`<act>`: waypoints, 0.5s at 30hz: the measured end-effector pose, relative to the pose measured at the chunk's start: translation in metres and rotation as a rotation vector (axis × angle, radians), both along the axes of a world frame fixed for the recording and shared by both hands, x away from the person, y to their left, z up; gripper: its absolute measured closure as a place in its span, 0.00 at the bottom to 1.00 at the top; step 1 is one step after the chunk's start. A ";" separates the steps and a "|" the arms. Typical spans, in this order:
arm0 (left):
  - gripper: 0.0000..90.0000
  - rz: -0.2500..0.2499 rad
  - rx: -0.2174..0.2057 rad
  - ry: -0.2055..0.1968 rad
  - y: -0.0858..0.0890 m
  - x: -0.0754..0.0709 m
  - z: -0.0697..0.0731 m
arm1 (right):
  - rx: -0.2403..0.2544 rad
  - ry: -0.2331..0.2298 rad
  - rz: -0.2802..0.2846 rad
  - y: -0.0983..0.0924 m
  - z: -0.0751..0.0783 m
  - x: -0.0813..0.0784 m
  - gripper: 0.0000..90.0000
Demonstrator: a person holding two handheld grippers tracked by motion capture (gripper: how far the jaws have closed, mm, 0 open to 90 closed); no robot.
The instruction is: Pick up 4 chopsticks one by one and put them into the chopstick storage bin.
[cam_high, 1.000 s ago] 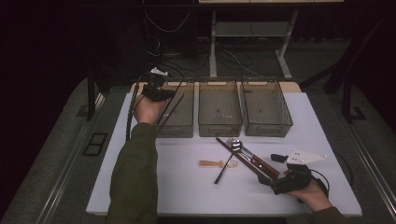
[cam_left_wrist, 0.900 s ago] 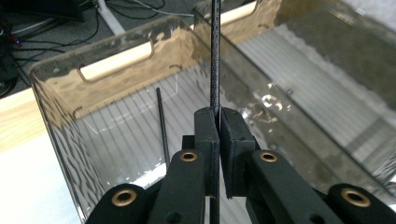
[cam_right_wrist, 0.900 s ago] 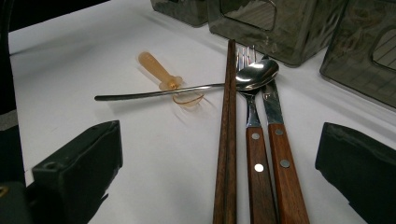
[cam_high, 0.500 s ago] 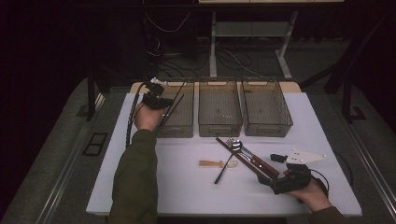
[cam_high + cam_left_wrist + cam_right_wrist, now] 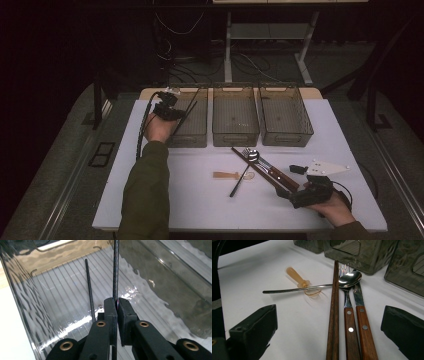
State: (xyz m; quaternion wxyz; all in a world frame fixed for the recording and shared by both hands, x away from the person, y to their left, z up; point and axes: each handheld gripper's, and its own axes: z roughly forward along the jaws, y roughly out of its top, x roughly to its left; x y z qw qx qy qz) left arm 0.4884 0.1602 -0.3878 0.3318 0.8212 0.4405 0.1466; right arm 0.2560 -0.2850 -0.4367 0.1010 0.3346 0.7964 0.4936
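The thin black chopstick (image 5: 115, 270) is pinched in your left gripper (image 5: 116, 305), its jaws closed tight on it, over the left smoked-plastic bin (image 5: 200, 136), where its twin (image 5: 89, 290) lies. Your right gripper (image 5: 329, 322) waits wide open and empty before the wooden chopsticks (image 5: 334, 315).

chopstick (image 5: 115, 270): matt black | bin (image 5: 62, 290): glossy ribbed smoked plastic | spoon (image 5: 350, 279): shiny metal | brown chopsticks (image 5: 334, 315): smooth wood
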 end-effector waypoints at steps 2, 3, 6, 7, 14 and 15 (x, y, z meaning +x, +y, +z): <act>0.85 0.003 0.009 -0.006 -0.001 0.000 0.000 | -0.001 -0.001 0.001 0.000 0.000 0.000 0.01; 0.83 0.008 0.013 -0.009 -0.001 0.000 0.000 | -0.001 -0.001 0.001 0.000 0.000 0.000 0.01; 0.75 0.010 0.009 -0.013 -0.001 0.000 0.001 | -0.001 -0.002 0.001 0.000 0.000 0.000 0.01; 0.73 0.011 0.005 -0.012 0.000 0.000 0.001 | -0.002 -0.002 0.002 0.000 0.000 0.000 0.01; 0.61 0.002 -0.009 -0.031 0.000 -0.002 0.004 | -0.001 -0.002 0.000 0.000 0.000 0.000 0.01; 0.60 -0.004 -0.019 -0.033 -0.001 -0.003 0.005 | -0.001 0.001 0.000 0.001 0.000 0.000 0.01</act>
